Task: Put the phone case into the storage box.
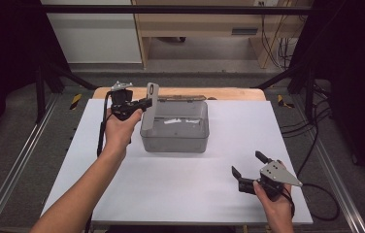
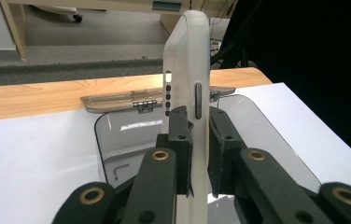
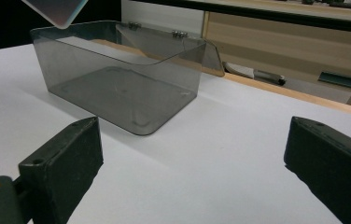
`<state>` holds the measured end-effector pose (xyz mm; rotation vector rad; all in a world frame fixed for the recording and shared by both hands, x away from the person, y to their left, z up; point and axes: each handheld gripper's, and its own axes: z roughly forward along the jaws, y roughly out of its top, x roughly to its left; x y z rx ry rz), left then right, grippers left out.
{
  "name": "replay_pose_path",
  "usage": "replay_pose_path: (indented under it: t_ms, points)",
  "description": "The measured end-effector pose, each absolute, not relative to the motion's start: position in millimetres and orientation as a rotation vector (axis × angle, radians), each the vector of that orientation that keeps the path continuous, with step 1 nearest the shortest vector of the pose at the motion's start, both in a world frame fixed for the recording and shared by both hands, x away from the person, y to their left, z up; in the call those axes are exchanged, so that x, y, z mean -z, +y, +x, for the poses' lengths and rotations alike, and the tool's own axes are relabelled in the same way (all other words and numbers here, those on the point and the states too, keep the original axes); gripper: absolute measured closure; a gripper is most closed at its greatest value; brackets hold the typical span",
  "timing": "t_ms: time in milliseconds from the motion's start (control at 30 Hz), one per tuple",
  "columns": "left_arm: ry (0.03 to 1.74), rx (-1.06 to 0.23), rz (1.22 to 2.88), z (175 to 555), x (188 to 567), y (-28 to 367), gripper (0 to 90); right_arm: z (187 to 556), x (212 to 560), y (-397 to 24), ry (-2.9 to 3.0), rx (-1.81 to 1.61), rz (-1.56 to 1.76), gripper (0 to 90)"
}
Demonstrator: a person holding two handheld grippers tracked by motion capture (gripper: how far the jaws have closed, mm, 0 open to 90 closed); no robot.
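The container is a rectangular box of smoky transparent plastic standing on the white table sheet, toward the far side. Its hinged lid is folded back flat behind the box and lies on the bare wooden strip of the table. In the left gripper view you can see a small L-shaped hex key lying on the box floor near a corner. In the high view, pale marks show on the floor of the box; whether they are objects or reflections cannot be told.

Your left gripper is clamped on a flat, white, rounded-edge phone case, holding it upright on its edge above the near-left corner of the box. In the left gripper view the two black jaws press against both faces of the case, and the side slots and button cut-outs are visible along its edge; these details cannot be made out in the high view.

Your right gripper rests low over the near-right part of the white sheet, well apart from the box, with the jaws spread wide and nothing between them. The right gripper view shows the box from the side, its hinges, and one corner of the case above the left end of the box.
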<state>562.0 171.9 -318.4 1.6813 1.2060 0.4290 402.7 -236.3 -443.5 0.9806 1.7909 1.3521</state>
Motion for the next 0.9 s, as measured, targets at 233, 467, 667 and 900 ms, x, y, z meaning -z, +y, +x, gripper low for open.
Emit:
replay_pose_path:
  t_ms: [233,467,667,900]
  points:
    - [1.218,-0.429,1.679,565,321,173,81.1,403,444,-235,1.799,-1.349,0.978,5.0]
    - [1.223,-0.423,1.679,566,323,171,81.0,402,443,-235,1.798,-1.346,0.972,5.0]
    - [1.227,-0.414,1.679,566,327,168,81.0,402,443,-235,1.8,-1.345,0.971,5.0]
    - [1.233,-0.404,1.684,566,332,166,81.0,402,444,-235,1.804,-1.344,0.971,5.0]
